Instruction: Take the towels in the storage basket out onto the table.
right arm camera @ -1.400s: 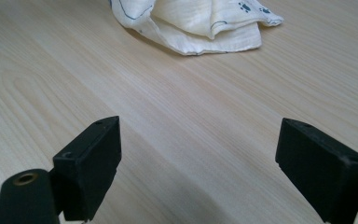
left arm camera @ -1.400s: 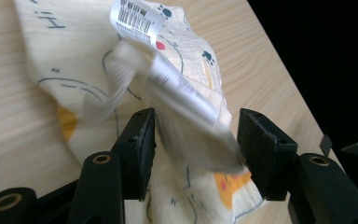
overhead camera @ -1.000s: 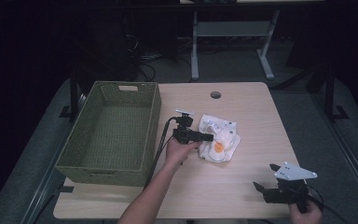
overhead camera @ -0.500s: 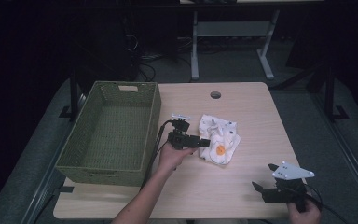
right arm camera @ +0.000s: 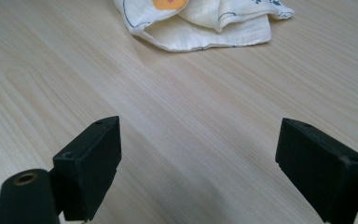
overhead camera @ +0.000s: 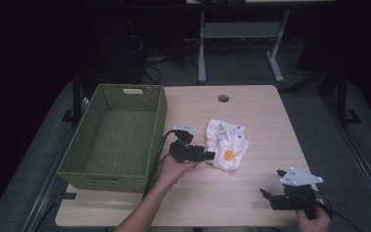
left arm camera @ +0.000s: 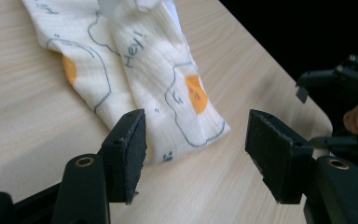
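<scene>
A crumpled white cloth (overhead camera: 227,142) printed with fried eggs and the word "Hey!" lies on the wooden table (overhead camera: 251,111), right of centre. My left gripper (overhead camera: 211,156) hovers at the cloth's left edge, jaws open, nothing held. In the left gripper view the cloth (left arm camera: 140,74) lies just ahead of the open left gripper (left arm camera: 196,154). My right gripper (overhead camera: 270,195) rests near the table's front right corner, open and empty. In the right gripper view, that cloth (right arm camera: 200,21) lies far ahead of the open right gripper (right arm camera: 214,182).
A green woven basket (overhead camera: 77,159) stands empty on the table's left side. A round cable hole (overhead camera: 223,98) sits near the far edge. Dark floor and a desk frame (overhead camera: 241,34) lie beyond the table.
My left gripper has drifted slightly back toward the person and down along the cloth's left edge. The right gripper has stayed put.
</scene>
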Tool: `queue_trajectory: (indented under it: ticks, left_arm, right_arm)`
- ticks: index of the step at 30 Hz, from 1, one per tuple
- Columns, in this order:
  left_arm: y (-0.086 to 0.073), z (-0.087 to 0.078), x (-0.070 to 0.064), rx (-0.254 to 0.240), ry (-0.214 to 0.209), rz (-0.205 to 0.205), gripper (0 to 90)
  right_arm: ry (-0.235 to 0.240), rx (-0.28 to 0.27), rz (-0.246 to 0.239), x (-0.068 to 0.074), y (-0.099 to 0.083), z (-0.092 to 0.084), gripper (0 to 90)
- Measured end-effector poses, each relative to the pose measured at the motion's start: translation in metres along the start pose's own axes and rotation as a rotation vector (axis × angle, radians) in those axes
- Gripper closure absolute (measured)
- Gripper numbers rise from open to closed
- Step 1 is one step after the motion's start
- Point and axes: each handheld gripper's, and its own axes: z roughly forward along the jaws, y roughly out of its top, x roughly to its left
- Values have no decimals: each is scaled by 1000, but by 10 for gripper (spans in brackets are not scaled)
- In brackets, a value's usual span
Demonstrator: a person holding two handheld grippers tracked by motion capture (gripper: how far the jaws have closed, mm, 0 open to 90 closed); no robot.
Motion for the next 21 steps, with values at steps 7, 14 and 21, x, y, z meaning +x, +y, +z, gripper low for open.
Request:
queue_trajectory:
  ticks: [7,14,21]
  left_arm:
    - [-13,-7,-11,-3,11,61,384]
    - [-24,-10,-20,-13,0,74,343]
    - [-33,-17,-29,-11,23,119,321]
  right_arm:
    - [-4,6,-8,0,0,1,140]
    - [-5,7,-6,0,0,1,139]
    - [-5,7,-3,0,0,1,139]
